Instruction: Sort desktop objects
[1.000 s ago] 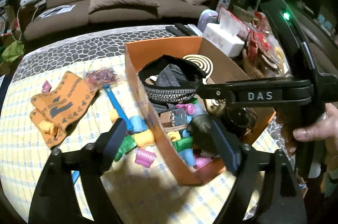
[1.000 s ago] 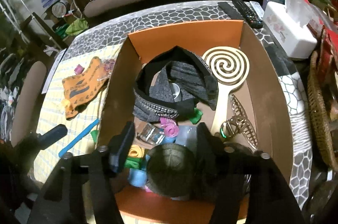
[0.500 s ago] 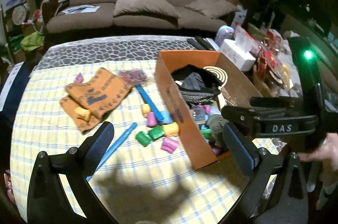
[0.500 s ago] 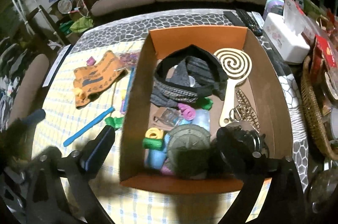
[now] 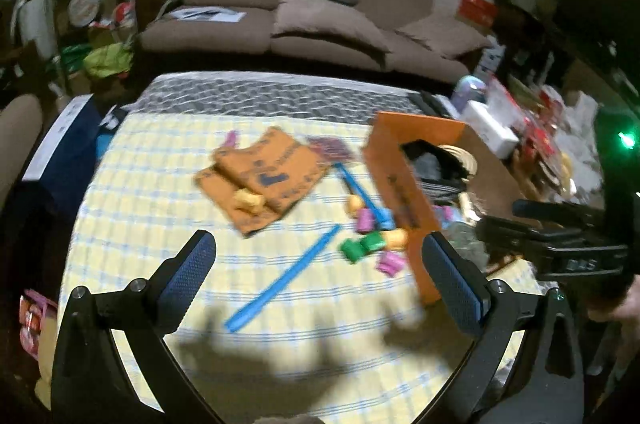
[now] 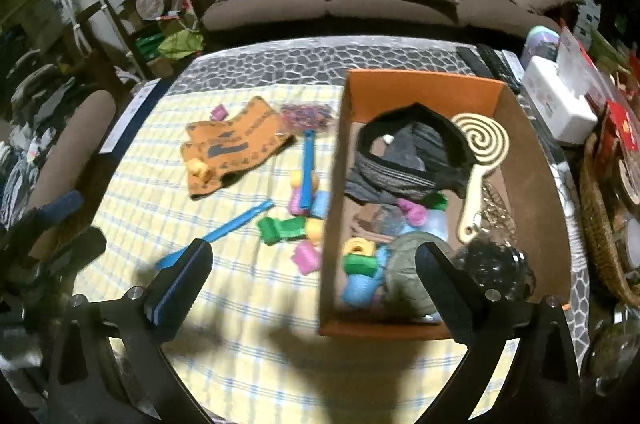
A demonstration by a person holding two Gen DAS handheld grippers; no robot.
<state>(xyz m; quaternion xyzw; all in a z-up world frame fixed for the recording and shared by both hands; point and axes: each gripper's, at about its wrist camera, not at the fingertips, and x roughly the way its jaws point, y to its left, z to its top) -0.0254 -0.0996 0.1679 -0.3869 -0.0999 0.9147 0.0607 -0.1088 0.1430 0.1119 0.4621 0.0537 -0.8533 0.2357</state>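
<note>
Both hand-held grippers — left (image 5: 318, 260), right (image 6: 310, 266) — have pulled back from the orange box (image 6: 424, 326) and now gape, released. Motion blur smears the small rollers (image 5: 370, 244) on the tabletop (image 5: 160, 192).

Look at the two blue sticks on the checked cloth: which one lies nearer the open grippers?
The diagonal blue stick, lying alone on the cloth's near side. The other blue stick lies farther back, running over the coloured rollers beside the cardboard box.
</note>
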